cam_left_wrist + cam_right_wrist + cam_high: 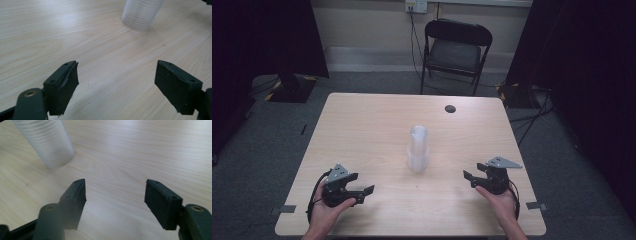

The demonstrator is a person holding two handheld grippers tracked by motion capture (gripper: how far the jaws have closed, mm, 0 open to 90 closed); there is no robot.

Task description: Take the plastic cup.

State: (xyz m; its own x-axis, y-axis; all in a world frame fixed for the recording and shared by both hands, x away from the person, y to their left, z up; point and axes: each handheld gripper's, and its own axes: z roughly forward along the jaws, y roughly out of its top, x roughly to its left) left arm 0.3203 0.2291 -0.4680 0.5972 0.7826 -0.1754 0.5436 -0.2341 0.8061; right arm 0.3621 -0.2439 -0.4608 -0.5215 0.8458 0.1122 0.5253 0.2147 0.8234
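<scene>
A stack of translucent plastic cups (418, 149) stands upside down near the middle of the light wooden table (362, 130). My left gripper (363, 193) rests near the front left edge, held in a hand, jaws open and empty, aimed toward the stack. My right gripper (473, 178) sits near the front right, also open and empty. In the left gripper view the ribbed stack (141, 12) lies ahead and to the right of the open gripper (116, 75). In the right gripper view the stack (47, 141) stands ahead at upper left of the open gripper (115, 191).
A small dark round mark or hole (450, 108) sits at the table's far right. A black folding chair (454, 50) stands beyond the far edge, with cables on the grey carpet. Dark curtains hang on both sides.
</scene>
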